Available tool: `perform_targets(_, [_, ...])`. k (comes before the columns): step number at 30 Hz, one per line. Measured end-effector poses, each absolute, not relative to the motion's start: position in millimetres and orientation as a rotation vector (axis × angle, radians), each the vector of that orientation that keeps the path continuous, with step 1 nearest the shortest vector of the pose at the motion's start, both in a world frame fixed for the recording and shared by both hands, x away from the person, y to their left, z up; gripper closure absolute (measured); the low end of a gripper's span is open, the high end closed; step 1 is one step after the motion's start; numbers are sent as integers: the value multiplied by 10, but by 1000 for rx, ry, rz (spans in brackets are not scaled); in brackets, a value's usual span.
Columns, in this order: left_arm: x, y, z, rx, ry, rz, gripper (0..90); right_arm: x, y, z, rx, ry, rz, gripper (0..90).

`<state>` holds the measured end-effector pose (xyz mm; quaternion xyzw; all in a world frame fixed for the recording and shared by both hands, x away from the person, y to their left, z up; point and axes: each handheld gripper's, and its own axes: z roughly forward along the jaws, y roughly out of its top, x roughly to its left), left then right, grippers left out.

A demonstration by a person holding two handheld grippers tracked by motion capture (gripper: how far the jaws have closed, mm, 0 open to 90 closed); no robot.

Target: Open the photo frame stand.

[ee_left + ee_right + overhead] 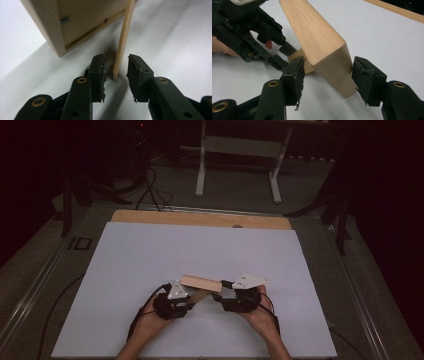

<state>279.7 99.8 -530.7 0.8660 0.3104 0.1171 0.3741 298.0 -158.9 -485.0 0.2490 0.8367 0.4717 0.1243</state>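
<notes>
Near the 6 o'clock edge of the white worktop (150, 250), a wooden frame (200, 282) is standing between the two hand-held grippers, its long axis running 9 to 3 o'clock. Left hand-held gripper (189, 296) is sitting at the frame's 8 o'clock end, right hand-held gripper (220, 296) at its 4 o'clock end; both are about equally near.

Left gripper view: the left hand-held gripper (115, 75) is gaping at a medium width around a thin wooden strip (122, 42) rising toward 12 o'clock; pads are just beside the strip, not pressing it. The frame's back panel (87, 17) is lying at 11 o'clock.

Right gripper view: the right hand-held gripper (327, 77) is spread wide around the frame's thick corner (334, 70), with the right pad looking to be touching and the left one apart. Judging by this, closing on the strip comes next.
</notes>
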Motion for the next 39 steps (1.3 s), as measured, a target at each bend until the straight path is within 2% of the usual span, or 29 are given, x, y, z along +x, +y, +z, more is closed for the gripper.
perform_targets(13, [2731, 1098, -5259, 2196, 820, 332, 614, 2981, -1644, -4866, 724, 2459, 1379, 396])
perform_targets(39, [2687, 1393, -5078, 2092, 848, 365, 626, 2987, -1729, -4841, 707, 2461, 1400, 373])
